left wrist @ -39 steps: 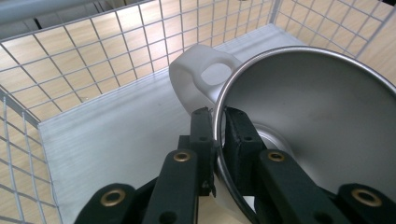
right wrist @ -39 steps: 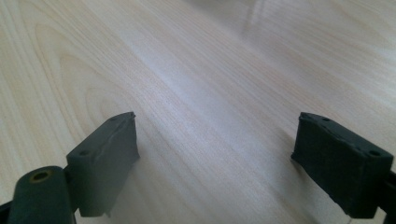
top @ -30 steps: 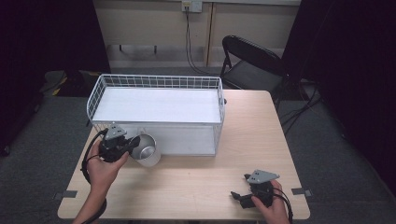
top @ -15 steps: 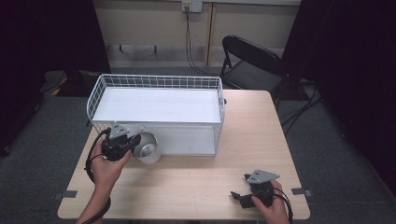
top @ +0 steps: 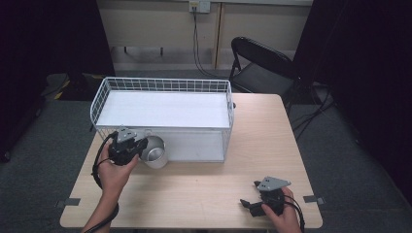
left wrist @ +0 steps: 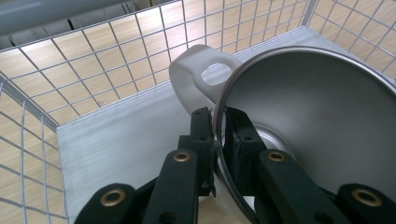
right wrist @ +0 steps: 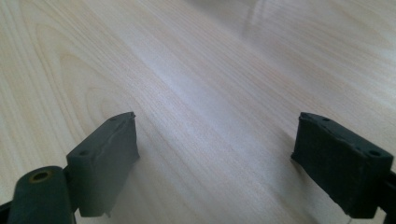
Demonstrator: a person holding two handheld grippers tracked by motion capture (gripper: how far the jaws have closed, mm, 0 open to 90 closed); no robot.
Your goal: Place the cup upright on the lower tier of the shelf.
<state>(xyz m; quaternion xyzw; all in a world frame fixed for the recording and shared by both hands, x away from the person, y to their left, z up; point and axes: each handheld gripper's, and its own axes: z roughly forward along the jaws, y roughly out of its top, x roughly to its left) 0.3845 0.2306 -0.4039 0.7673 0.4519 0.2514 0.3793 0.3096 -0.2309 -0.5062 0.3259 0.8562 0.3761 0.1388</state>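
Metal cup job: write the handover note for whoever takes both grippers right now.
Left gripper: shut on the rim of the shiny metal cup with white handle, held just outside the front wall of the white wire basket.
Right gripper: open, holding nothing, low over the light wooden table.
Done: cup gripped.
Left: probably lift it over the wall, set it inside, release.

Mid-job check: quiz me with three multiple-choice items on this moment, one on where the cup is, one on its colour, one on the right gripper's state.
1. The metal cup is:
A. against the wire basket's front side
B. on the chair
C. by the right gripper

2. The cup's handle is:
A. red
B. white
C. black

3. The right gripper is:
A. shut on the cup
B. shut on nothing
C. open

1 A: it sits against the wire basket front.
2 B: the left gripper view shows white.
3 C: its jaws stand apart over bare table.
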